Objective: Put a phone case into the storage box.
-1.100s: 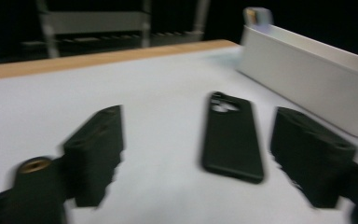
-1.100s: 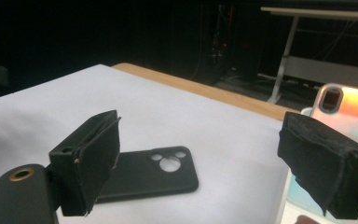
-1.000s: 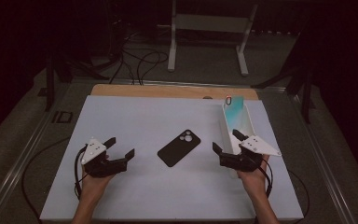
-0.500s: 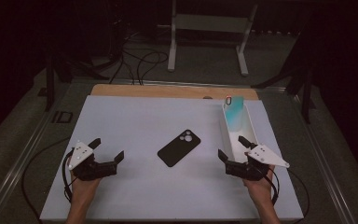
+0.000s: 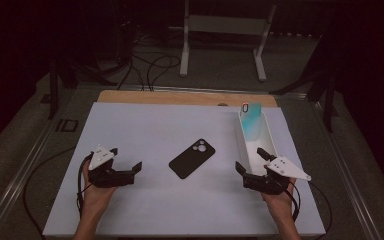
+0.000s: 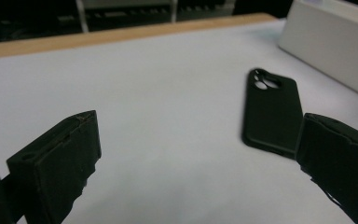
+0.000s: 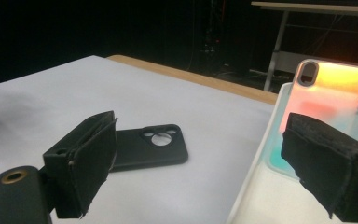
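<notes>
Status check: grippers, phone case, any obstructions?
Left gripper open, nothing held; right gripper open, nothing held. Black phone case flat on the white table between them, untouched. Nothing in the way; white tray beside right gripper.

- The phone case (image 5: 192,158) lying flat was black all over.
- The box (image 5: 266,137) was white.
- The second phone case (image 7: 328,107), standing in the box, faded from orange at the top to blue-green lower down.
- The surface (image 5: 155,125) was pale white, with a light brown wooden strip along its far edge.
- Each gripper (image 5: 139,169) (image 5: 252,161) was black with a grey plate on top.
</notes>
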A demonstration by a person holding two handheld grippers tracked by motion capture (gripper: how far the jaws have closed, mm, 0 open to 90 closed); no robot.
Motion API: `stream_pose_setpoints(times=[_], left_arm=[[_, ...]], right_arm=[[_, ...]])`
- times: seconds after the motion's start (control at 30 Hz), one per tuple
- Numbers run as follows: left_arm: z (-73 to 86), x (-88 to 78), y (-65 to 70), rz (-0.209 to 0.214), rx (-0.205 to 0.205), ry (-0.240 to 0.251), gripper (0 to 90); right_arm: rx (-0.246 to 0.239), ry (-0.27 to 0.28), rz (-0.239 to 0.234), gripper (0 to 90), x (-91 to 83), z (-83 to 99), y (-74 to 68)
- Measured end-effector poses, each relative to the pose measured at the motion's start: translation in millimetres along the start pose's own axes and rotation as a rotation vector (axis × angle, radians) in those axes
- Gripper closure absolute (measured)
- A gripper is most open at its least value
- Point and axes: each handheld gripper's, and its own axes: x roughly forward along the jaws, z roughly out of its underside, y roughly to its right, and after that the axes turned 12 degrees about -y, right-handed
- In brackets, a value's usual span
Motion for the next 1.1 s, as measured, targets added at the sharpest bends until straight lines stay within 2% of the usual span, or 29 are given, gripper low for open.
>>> stream_pose_setpoints(times=[0.07, 0.1, 0.23, 0.3, 0.47, 0.63, 0.87, 0.93, 1.1], left_arm=[[-3.8, 4.0, 3.1, 0.011, 0.013, -0.017, 0.6], [-9.7, 11.4, 7.7, 0.017, 0.027, -0.05, 0.6], [-16.3, 22.8, 13.8, 0.043, 0.034, -0.082, 0.6], [-20.6, 30.6, 18.5, 0.044, 0.052, -0.104, 0.6], [-30.0, 48.1, 24.4, 0.052, 0.067, -0.163, 0.6], [-38.8, 63.4, 30.2, 0.072, 0.074, -0.2, 0.7], [-49.9, 84.5, 43.8, 0.096, 0.118, -0.263, 0.6], [-52.3, 90.8, 46.8, 0.104, 0.125, -0.279, 0.6], [-55.7, 107.8, 52.5, 0.136, 0.112, -0.305, 0.6]], right_arm=[[0.004, 0.002, 0.002, 10.3, -0.5, -0.2, 0.5], [0.009, 0.006, 0.005, 10.3, -1.3, -0.7, 1.9], [0.009, 0.008, 0.006, 10.2, -1.7, -1.0, 1.6], [0.01, 0.007, 0.005, 10.3, -1.5, -0.8, 1.4], [0.004, 0.0, 0.002, 10.3, 0.0, 0.2, 1.0], [0.008, -0.006, 0.003, 10.3, 1.1, 0.8, 0.9], [0.012, -0.006, 0.002, 10.3, 1.0, 1.5, 1.7], [0.013, -0.004, 0.003, 10.3, 1.1, 1.6, 2.0], [0.016, -0.012, 0.004, 10.3, 1.7, 2.8, 2.8]])
